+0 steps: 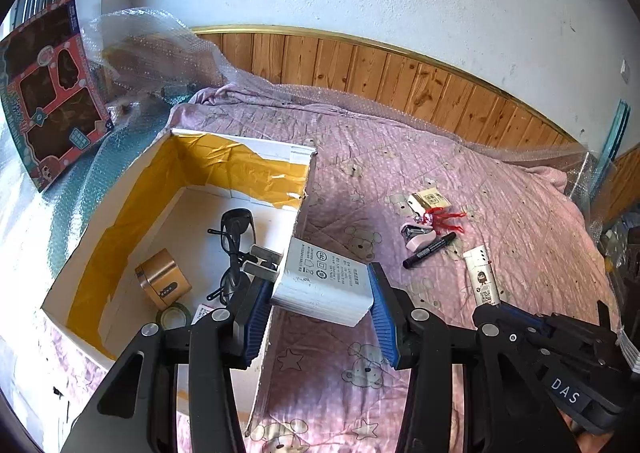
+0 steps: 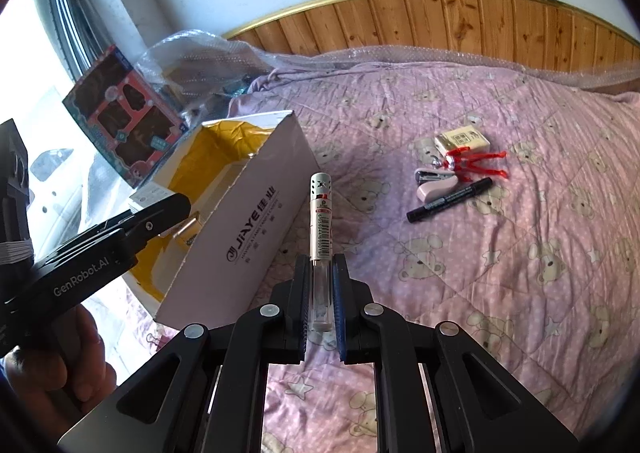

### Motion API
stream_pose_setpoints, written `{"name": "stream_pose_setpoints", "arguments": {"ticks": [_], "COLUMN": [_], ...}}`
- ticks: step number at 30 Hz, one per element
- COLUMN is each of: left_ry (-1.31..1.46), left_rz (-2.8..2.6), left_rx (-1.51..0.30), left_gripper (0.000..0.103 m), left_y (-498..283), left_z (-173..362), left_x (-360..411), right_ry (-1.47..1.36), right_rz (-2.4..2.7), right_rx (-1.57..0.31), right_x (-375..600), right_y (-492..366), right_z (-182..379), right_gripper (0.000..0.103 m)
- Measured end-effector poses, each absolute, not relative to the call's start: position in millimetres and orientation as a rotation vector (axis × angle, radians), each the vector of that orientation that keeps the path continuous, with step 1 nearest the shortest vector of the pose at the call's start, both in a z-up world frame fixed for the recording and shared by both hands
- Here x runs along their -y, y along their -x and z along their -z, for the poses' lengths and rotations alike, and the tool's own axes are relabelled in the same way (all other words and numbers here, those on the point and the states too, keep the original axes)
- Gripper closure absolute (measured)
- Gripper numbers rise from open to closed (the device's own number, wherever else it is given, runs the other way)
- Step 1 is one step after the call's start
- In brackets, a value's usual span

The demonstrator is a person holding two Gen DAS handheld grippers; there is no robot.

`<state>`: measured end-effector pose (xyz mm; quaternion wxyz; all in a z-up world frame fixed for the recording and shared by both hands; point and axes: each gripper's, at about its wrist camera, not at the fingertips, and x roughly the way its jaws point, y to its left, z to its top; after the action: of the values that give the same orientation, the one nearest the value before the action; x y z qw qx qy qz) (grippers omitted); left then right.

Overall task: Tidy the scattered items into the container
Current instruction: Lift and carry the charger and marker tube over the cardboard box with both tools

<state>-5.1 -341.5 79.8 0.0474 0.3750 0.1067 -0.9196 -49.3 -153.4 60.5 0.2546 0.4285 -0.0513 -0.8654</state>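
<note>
My left gripper (image 1: pixel 320 301) is shut on a white power adapter (image 1: pixel 324 283), held over the right wall of the open cardboard box (image 1: pixel 240 151), prongs pointing into it. Inside the box lie black glasses (image 1: pixel 234 237), a gold tin (image 1: pixel 162 279) and a tape roll (image 1: pixel 174 315). My right gripper (image 2: pixel 321 293) is shut on a slim white tube (image 2: pixel 320 221) with a barcode, held above the bedspread beside the box (image 2: pixel 248 229). In the left wrist view that tube (image 1: pixel 482 275) sticks out of the right gripper (image 1: pixel 496 307). A black marker (image 2: pixel 450 200), pink stapler (image 2: pixel 434 183), red figure (image 2: pixel 474 163) and small packet (image 2: pixel 462 139) lie on the bedspread.
A pink bear-print bedspread (image 2: pixel 500 293) covers the bed against a wooden wall panel (image 2: pixel 480 21). A toy box (image 1: pixel 48 93) and bubble wrap (image 1: pixel 160 49) sit behind the cardboard box. A hand (image 2: pixel 60 357) holds the left gripper body (image 2: pixel 100 253) at the left.
</note>
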Motion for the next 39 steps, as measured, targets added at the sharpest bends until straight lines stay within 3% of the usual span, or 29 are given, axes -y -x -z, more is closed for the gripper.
{"name": "stream_pose_setpoints", "arguments": {"ticks": [39], "left_ry": [-1.039], "left_rz": [2.679], "left_rx": [-0.579], "left_gripper": [0.056], "left_y": [-3], "left_z": [-92], "left_x": [493], "right_ry": [-1.075], "right_rz": [2.193], "right_rx": [0.036], "right_x": [276], "right_y": [74], "right_z": [-92], "right_gripper": [0.092]}}
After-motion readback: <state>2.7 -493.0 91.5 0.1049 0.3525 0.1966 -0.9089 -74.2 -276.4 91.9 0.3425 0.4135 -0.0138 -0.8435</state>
